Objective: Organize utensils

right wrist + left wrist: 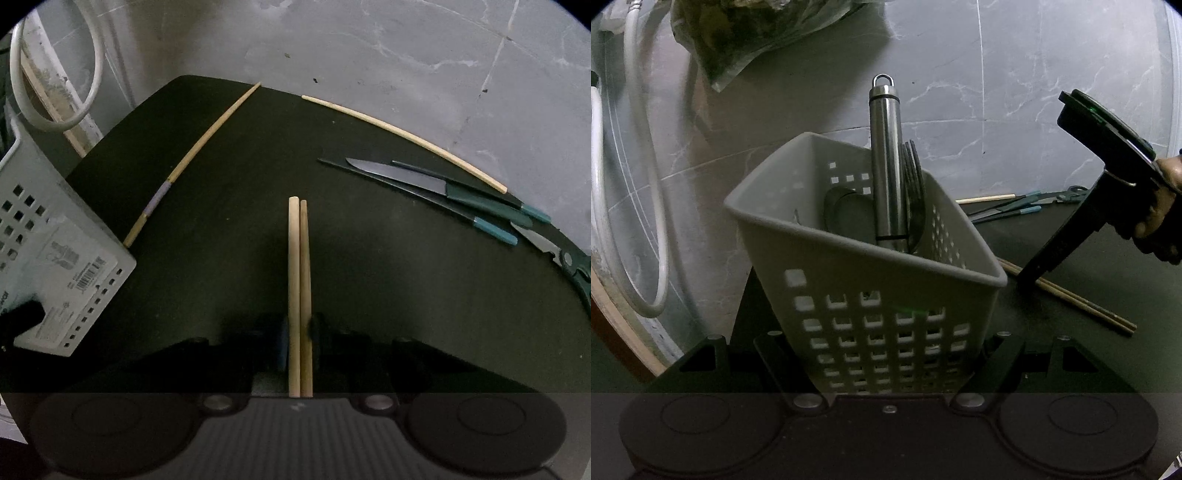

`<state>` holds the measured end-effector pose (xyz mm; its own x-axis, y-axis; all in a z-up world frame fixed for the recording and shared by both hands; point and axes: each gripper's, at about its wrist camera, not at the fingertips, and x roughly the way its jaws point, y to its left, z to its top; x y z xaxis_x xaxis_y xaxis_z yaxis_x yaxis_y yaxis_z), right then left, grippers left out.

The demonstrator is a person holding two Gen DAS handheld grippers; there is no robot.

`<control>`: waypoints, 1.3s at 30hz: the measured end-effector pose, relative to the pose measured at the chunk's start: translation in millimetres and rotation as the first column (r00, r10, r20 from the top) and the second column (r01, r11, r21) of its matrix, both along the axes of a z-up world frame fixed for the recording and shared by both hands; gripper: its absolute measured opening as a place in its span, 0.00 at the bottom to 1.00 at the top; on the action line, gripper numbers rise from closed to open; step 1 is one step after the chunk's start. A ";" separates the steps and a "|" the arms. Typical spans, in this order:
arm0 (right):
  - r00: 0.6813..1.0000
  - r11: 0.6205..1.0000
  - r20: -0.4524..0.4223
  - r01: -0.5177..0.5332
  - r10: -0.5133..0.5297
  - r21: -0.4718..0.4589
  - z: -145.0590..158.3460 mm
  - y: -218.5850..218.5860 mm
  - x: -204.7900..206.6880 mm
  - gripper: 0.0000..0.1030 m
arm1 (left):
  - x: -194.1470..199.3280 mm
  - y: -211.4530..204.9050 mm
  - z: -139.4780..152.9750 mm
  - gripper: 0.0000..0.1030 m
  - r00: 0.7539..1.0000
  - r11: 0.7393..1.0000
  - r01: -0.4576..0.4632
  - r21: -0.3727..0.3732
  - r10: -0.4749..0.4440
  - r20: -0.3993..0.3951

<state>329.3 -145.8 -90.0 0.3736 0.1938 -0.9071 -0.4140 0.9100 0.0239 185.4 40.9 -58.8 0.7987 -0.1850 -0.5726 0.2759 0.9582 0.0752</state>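
Our right gripper has its fingers pinching a pair of wooden chopsticks over the dark worktop. They look light, stiff and smooth, so we judge a hold near mid-length safest against swivelling. Our left gripper has its fingers clamping the tilted grey utensil basket by its perforated walls. A steel-handled tool already stands inside.

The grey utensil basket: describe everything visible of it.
The grey utensil basket looks like plastic, its walls pierced with square holes and its rim rolled. It is tilted, gripped low between the left gripper fingers. Inside stand a steel-handled tool, dark forks and a dark rounded utensil. The right wrist view shows a barcode label on its underside.
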 end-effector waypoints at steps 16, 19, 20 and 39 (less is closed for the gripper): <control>0.996 0.984 0.053 0.063 -0.073 0.166 -1.6 -22.5 -24.5 0.00 | 0.8 1.9 -1.5 0.76 1.000 1.000 0.011 0.003 -0.011 0.001; 0.996 0.978 0.041 0.070 -0.080 0.196 0.2 -25.5 -21.7 0.07 | 1.0 1.8 -1.2 0.76 1.000 1.000 0.011 0.003 -0.011 0.001; 0.996 0.979 0.045 0.068 -0.078 0.194 1.7 -26.5 -22.2 0.10 | 1.1 1.8 -1.2 0.76 1.000 1.000 0.010 0.003 -0.010 0.001; 0.962 0.965 0.086 0.253 -0.258 0.067 -5.6 -71.4 -4.5 0.07 | 0.9 0.1 -1.2 0.76 1.000 1.000 0.006 0.004 -0.006 0.002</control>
